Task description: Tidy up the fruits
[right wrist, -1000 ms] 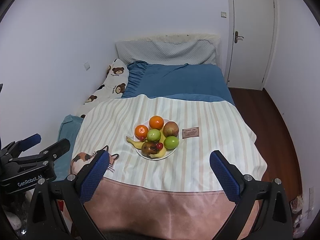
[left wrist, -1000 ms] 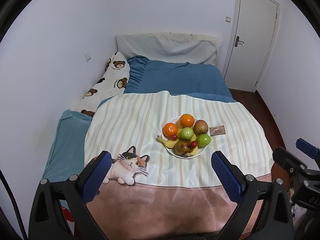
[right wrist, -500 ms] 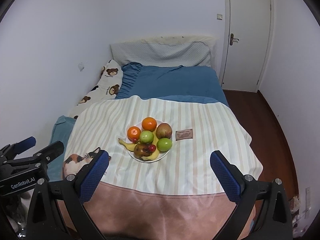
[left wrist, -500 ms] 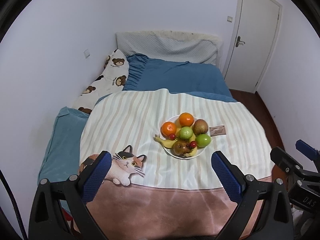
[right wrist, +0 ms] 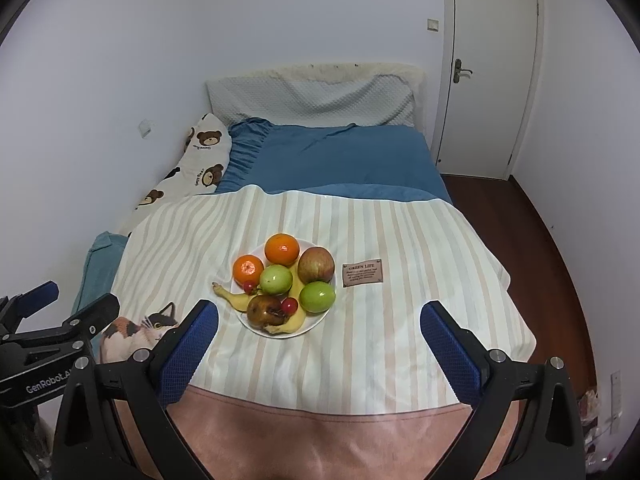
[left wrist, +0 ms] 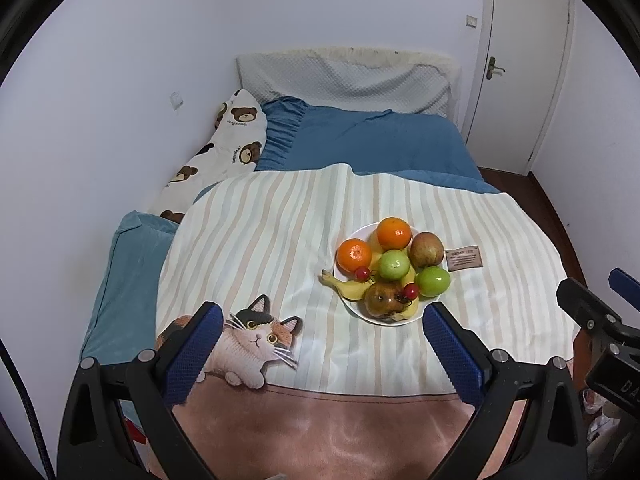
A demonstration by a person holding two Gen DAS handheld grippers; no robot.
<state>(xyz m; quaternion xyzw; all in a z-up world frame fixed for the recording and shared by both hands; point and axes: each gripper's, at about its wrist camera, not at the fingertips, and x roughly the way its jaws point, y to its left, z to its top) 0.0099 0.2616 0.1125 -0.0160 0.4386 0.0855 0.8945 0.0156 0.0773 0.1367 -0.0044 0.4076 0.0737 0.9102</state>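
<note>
One white plate point(right wrist: 316, 322) sits on the bed's striped blanket point(right wrist: 400, 320), holding two oranges point(right wrist: 282, 249), two green apples point(right wrist: 317, 297), one red apple point(right wrist: 316, 265), two cherries point(right wrist: 289, 305), one brown spoiled fruit point(right wrist: 262, 310), and at least two bananas point(right wrist: 236, 300).

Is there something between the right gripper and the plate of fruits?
Nothing visible. The right gripper is open, and only bare striped blanket lies between it and the plate.

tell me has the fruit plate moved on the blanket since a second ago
No. The plate sits just left of the sewn label, the same as before; only the cameras shifted.
</note>
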